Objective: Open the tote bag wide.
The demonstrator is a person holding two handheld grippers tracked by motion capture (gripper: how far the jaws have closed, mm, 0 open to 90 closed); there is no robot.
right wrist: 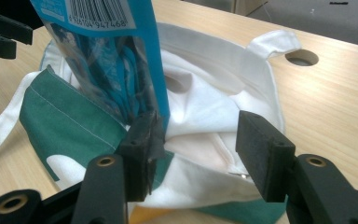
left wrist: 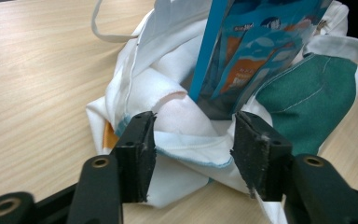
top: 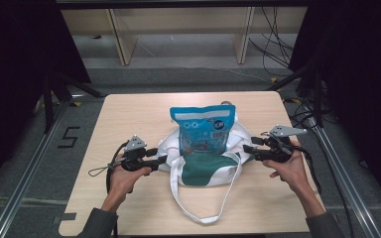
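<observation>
At the left, the left gripper (top: pixel 162 159) has its jaws apart, straddling the rim of the white-and-green tote bag (top: pixel 204 169) mid-table. A blue snack pouch (top: pixel 203 130) stands upright in the bag's mouth; its front print is too small to read, though a barcode beginning 470470494746 shows on its back. At the right, the right gripper (top: pixel 246 148) also gapes around the bag's rim.

Barcode digits: "4704 947468", partly cut off, on the glossy blue plastic snack bag (right wrist: pixel 103 18).
Floor marking: black tape numeral "5" (top: pixel 68 137) left of table.
</observation>
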